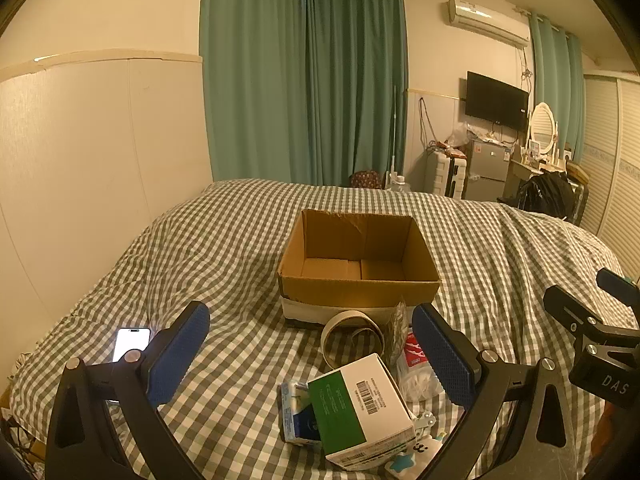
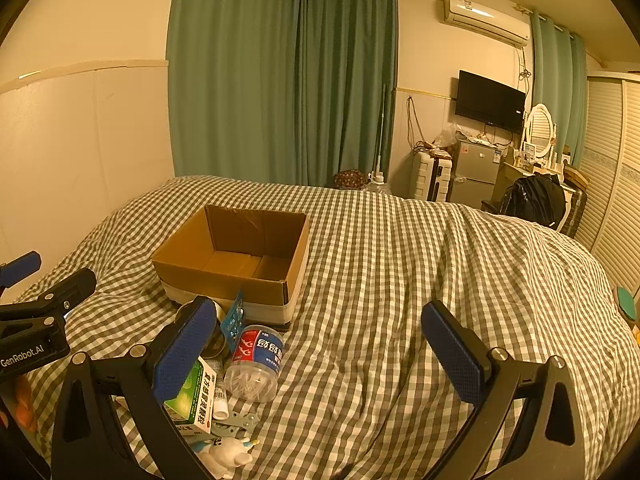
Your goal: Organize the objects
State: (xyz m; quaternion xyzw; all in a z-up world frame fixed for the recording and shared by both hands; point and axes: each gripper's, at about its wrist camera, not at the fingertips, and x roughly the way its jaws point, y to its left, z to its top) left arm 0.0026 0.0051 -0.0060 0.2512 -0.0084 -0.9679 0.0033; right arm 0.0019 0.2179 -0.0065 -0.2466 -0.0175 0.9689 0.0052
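Reading "GenRobot.AI": left gripper [image 2: 24, 356] housing label.

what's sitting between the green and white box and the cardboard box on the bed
In the left wrist view, a tape roll lies between the green and white box and the cardboard box, close against the cardboard box's front wall.

My left wrist view looks low across the bed [image 1: 480, 240], close over the clutter, facing the cardboard box [image 1: 352, 256]. My right wrist view sits rightward; both share box [image 2: 236, 256] and curtains [image 2: 280, 80].
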